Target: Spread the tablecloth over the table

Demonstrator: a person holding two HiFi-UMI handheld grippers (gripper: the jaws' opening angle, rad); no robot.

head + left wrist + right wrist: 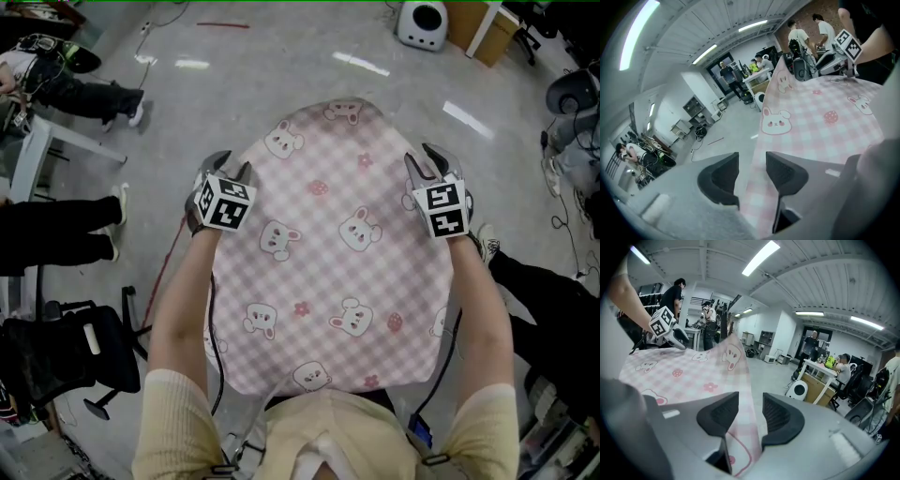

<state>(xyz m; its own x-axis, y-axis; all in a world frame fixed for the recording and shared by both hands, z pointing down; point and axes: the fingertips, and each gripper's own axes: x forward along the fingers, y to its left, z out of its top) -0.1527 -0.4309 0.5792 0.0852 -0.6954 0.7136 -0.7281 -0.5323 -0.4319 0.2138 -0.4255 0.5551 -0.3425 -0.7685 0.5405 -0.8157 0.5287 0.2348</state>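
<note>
Laid out flat just ahead, hiding the table beneath: pink checked tablecloth (pixel 328 281) with bunny prints. At its side edges, left gripper (pixel 232 165) and right gripper (pixel 427 161), jaws wide apart, cloth hem lying loose between them, not pinched. Beyond, grey floor (pixel 281 84).

Open grey floor (pixel 281 84) stretches beyond the far end of the pink checked tablecloth (pixel 328 281), as far as a white round-faced device (pixel 422 23) and a cardboard box (pixel 489 36) at the back. Outside the left gripper (pixel 232 165), a seated person's black-trousered legs (pixel 56 230) and a black office chair (pixel 84 352) narrow the aisle, with a red cord (pixel 167 267) trailing between. Just beside the right gripper (pixel 422 159), another person's shoe (pixel 487 244) and dark leg (pixel 553 309) crowd the cloth's edge.
</note>
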